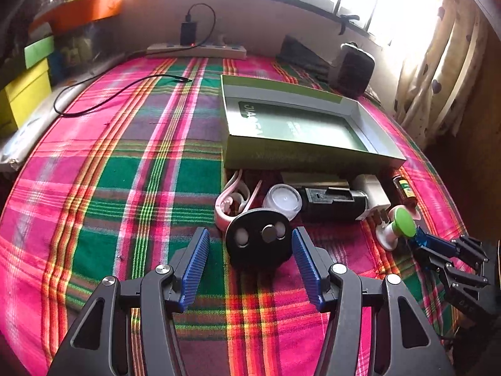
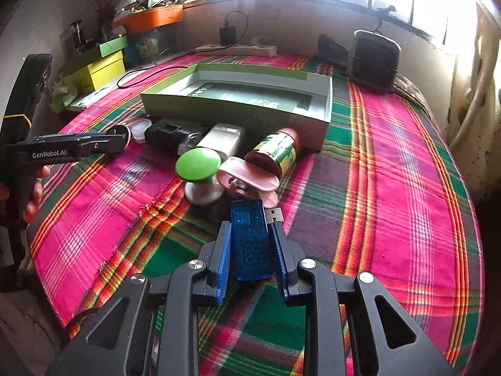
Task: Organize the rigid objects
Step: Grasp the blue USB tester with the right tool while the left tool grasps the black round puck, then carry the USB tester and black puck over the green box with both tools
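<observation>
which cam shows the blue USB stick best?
Right wrist: the blue USB stick fills the centre, clamped between the right tongs, metal plug visible. Left wrist shows only a small blue sliver at the right edge.

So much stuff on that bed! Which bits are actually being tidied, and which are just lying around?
Being tidied:
blue USB device, clamped in the right hand-held gripper
black disc
green-topped knob
small brown bottle
green box tray

Just lying around:
power strip
black speaker
yellow boxes
</observation>
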Available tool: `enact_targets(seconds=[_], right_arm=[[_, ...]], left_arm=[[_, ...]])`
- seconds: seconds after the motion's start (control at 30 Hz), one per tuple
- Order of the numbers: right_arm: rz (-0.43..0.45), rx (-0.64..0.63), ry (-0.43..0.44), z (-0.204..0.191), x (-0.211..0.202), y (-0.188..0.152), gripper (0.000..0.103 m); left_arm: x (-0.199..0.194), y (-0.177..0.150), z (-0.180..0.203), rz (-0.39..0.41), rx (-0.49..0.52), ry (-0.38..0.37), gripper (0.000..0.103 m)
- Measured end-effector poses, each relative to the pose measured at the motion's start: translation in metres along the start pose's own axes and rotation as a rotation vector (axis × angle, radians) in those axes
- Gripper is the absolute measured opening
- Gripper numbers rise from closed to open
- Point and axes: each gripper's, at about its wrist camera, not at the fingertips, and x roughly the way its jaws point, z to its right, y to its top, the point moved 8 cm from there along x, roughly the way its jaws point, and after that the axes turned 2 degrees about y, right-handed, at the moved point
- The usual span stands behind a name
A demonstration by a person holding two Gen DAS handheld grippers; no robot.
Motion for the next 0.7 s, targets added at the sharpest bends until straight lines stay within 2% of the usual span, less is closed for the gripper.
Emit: enact_targets(seconds=[0.07,0.2,0.4,0.7], right_arm=[[0.000,0.011,-0.009,0.003,-0.002,-0.002,0.026],[0.002,0.035,-0.021,0.009,-0.006,-0.006,0.026],[0.004,0.054,-0.037,0.012,-0.008,-0.008,0.026],[0.004,0.059,-0.041,0.012,-0.007,-0.006,0.026]], left_arm=[[0.001,0.001,0.000,0.001,0.005,-0.007,0.053],[0.003,0.003,0.001,-0.001,0.000,-0.024,0.038],[0.005,0.005,0.001,-0.003,-0.007,-0.041,0.028],[0.001,0.002,-0.001,0.003,-0.019,-0.045,0.026]])
